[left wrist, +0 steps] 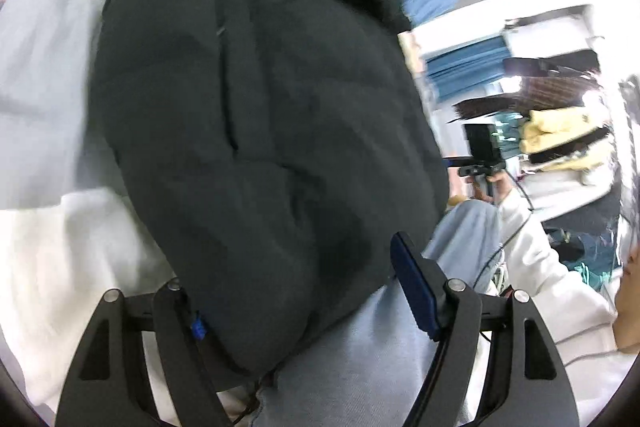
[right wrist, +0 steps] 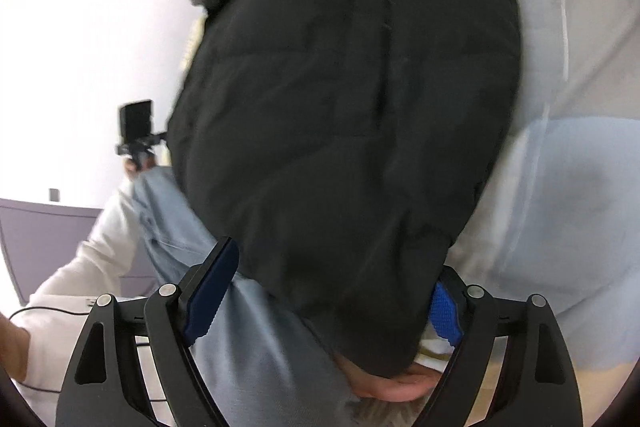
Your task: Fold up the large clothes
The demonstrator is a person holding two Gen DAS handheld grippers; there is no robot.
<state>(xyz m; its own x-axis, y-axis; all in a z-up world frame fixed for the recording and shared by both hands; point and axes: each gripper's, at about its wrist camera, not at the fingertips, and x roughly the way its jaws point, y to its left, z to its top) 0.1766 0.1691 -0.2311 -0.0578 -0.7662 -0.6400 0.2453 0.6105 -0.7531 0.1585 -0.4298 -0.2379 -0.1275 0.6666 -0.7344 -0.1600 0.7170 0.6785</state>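
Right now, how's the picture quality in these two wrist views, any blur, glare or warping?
Left wrist view: the dark puffer jacket is soft with motion blur, the shelves behind are blown out by glare, and fisheye bending darkens the corners. Right wrist view: the jacket is blurred too, and the white wall is overexposed.

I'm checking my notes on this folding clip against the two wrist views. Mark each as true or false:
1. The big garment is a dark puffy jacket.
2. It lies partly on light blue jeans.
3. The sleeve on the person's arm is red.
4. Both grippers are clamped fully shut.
1. True: the jacket is dark and quilted.
2. True: its lower edge overlaps the jeans.
3. False: the sleeve is white.
4. False: the left gripper and the right gripper both stand wide apart.
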